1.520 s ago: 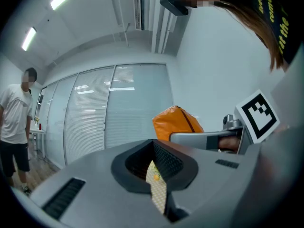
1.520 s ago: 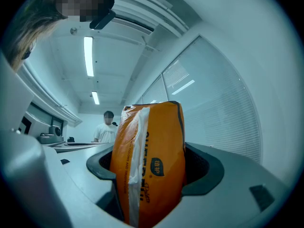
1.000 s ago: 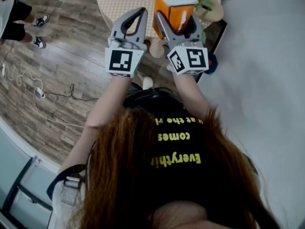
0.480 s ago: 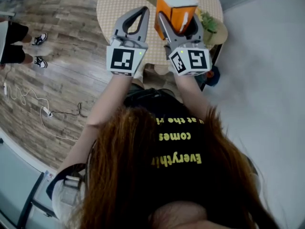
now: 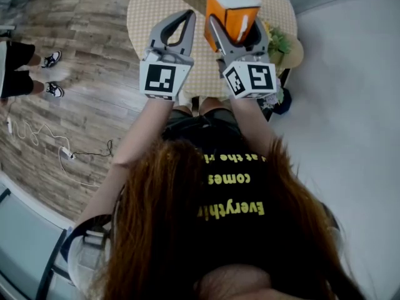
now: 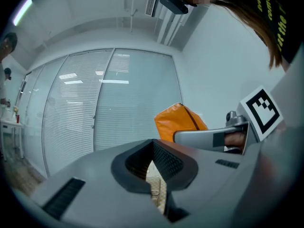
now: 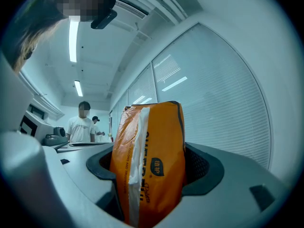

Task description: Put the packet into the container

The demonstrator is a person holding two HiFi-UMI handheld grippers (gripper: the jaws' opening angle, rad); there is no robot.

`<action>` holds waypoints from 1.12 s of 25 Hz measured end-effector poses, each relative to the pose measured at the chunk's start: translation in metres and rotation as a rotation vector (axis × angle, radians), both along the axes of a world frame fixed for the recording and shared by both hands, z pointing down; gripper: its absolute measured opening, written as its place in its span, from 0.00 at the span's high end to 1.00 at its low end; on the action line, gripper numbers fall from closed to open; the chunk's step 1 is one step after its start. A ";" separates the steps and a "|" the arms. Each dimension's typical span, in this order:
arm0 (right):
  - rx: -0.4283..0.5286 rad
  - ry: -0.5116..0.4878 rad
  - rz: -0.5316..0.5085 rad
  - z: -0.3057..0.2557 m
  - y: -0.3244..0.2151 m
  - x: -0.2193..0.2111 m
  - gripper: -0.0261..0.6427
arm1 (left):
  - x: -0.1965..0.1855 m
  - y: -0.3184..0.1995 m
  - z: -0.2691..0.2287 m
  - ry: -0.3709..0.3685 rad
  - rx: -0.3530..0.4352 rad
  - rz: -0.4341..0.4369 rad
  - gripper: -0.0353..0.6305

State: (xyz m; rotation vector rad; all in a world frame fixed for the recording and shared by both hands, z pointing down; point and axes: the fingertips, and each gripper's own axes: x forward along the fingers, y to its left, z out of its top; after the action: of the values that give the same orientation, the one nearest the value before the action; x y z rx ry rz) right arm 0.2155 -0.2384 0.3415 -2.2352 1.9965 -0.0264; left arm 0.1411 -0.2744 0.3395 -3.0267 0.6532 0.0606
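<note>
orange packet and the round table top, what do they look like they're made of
Packet: looks like thin plastic film, slightly glossy, going by its wrinkles, soft sheen and the white seam strip down its face; a foil lining can't be ruled out. Table top: matte beige with a fine check or weave pattern, so perhaps woven matting or printed cloth; the head view is too coarse to settle which.

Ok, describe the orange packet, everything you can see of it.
The orange packet is a glossy, plastic-looking pouch, puffed and slightly creased, with a white strip down one face, dark print and a small logo. It stands upright, its lower part clamped between the jaws of the right gripper, its top end free. In the head view it is held over the round table. The left gripper is beside it, apart.
</note>
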 end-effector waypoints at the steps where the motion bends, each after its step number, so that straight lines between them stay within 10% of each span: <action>1: -0.002 -0.002 0.001 0.001 -0.002 0.002 0.41 | 0.002 -0.002 0.001 -0.003 -0.006 -0.001 0.94; 28: -0.263 -0.003 -0.111 0.035 -0.120 0.075 0.41 | 0.042 -0.098 0.013 -0.002 -0.039 -0.112 0.94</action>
State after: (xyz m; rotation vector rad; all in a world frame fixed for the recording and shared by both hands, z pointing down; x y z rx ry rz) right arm 0.2905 -0.3588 0.3761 -2.2642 2.2270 -0.3222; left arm 0.1835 -0.3725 0.3525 -3.0197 0.8312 0.0411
